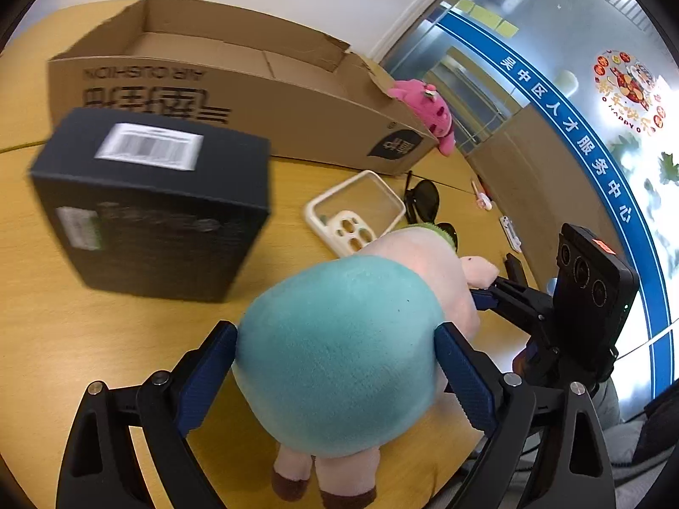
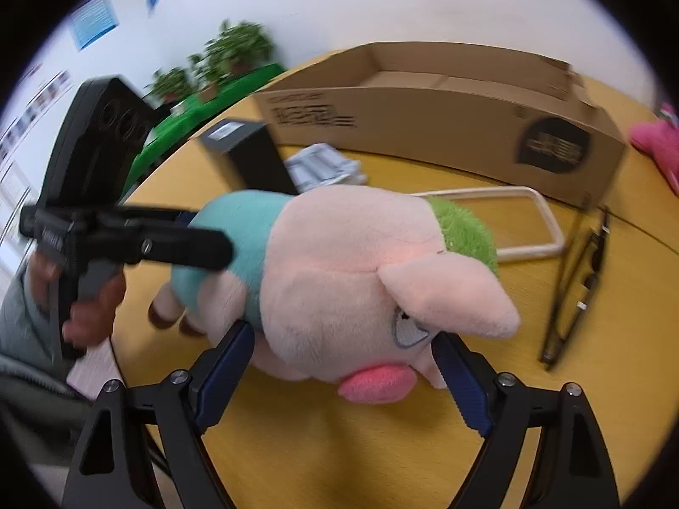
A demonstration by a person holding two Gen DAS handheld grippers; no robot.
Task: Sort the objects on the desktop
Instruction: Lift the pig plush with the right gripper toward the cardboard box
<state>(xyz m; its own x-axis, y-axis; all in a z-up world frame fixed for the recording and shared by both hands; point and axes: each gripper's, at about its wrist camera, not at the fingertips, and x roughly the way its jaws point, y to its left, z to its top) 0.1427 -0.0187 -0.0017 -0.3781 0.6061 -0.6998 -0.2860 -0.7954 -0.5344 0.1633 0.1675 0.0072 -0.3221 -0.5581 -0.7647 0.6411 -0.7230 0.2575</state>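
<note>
A plush pig [image 1: 339, 352] with a teal body, pink head and green cap lies across the yellow table [image 1: 85, 331]. My left gripper [image 1: 337, 364] is shut on its teal body, with a blue pad pressing each side. My right gripper [image 2: 343, 360] is shut on the pig's pink head [image 2: 339, 280], one pad at each cheek. In the left wrist view the right gripper [image 1: 505, 292] shows at the pig's ear. In the right wrist view the left gripper [image 2: 186, 246] reaches over the teal body, held by a hand [image 2: 89, 309].
An open cardboard box [image 1: 237, 97] stands at the back. A dark box [image 1: 157, 203] with a barcode label sits left of the pig. A clear phone case [image 1: 356, 212], sunglasses [image 1: 424, 201] and a pink plush [image 1: 428, 110] lie beyond. A pale packet [image 2: 322, 165] lies near the dark box.
</note>
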